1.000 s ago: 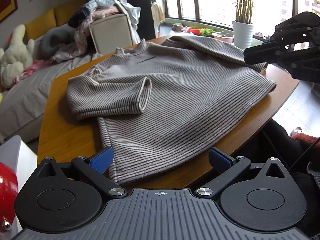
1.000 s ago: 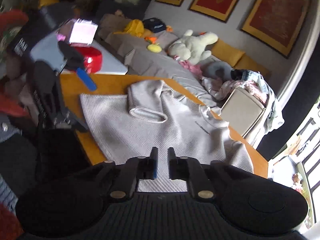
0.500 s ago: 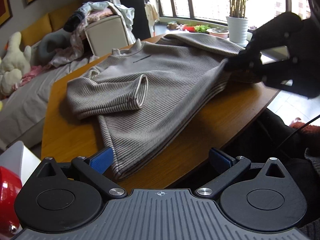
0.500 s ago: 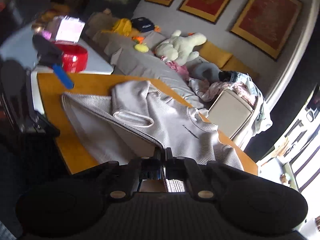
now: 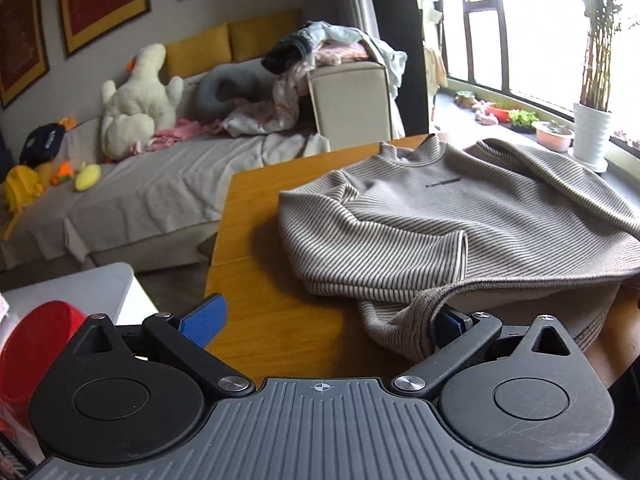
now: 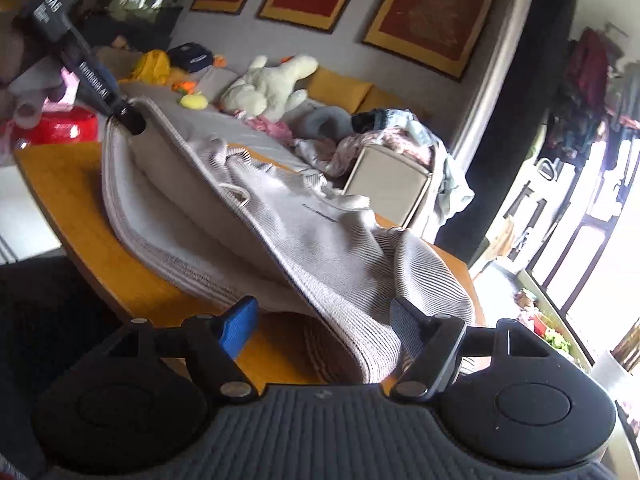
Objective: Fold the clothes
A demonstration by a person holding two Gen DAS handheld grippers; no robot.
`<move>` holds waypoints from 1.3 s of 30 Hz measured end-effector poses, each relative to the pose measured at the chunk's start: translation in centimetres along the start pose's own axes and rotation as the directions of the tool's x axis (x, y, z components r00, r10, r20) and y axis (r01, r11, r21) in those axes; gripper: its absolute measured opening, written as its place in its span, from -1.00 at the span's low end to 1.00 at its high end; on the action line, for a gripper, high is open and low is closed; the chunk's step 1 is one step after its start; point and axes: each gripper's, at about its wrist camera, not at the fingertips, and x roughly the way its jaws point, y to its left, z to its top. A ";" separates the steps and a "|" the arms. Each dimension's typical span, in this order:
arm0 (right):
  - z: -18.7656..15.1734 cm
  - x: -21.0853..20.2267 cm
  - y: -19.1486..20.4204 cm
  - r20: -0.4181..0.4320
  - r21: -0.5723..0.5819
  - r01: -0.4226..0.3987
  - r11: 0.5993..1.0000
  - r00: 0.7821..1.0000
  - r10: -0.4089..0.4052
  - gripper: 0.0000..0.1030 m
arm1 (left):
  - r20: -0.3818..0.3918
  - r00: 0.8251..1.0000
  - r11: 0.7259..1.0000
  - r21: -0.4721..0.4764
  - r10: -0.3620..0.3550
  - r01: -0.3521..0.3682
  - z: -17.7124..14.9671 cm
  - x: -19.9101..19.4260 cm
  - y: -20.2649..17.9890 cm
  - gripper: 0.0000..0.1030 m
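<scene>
A beige striped sweater [image 5: 460,216] lies on the wooden table [image 5: 256,280], its hem lifted and folded up toward the collar. My left gripper [image 5: 324,320] is open; the hem drapes over its right finger. In the right wrist view the sweater [image 6: 280,232] bulges in a loose fold and its hem edge hangs between my open right gripper's [image 6: 324,320] fingers. The left gripper [image 6: 100,92] shows there at the far hem corner.
A grey sofa [image 5: 140,196] with plush toys and a clothes pile stands beyond the table. A red bowl [image 5: 36,344] sits on a white surface at left. Potted plants [image 5: 592,136] line the window at right. The table's front edge [image 6: 120,280] is close.
The right gripper, shut on the hem half a second ago, now stands open. The hem has been carried up and over the sweater. The left gripper moved in to the hem.
</scene>
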 end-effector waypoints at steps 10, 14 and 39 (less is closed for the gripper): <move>-0.8 1.7 -6.2 -0.096 0.170 0.213 0.962 0.975 -0.199 0.51 | 0.007 1.000 1.000 0.008 0.017 -0.017 -0.5 0.5 0.0 1.00; -2.7 1.6 -7.0 -0.176 0.082 0.239 0.968 0.959 -0.222 0.55 | -0.029 1.000 1.000 -0.005 -0.003 0.003 -1.6 1.3 0.6 1.00; -1.8 -3.8 -6.5 -0.205 -0.068 -0.070 0.995 0.977 0.055 0.94 | -0.030 0.972 0.971 0.048 -0.234 0.235 -0.1 -3.3 -1.9 1.00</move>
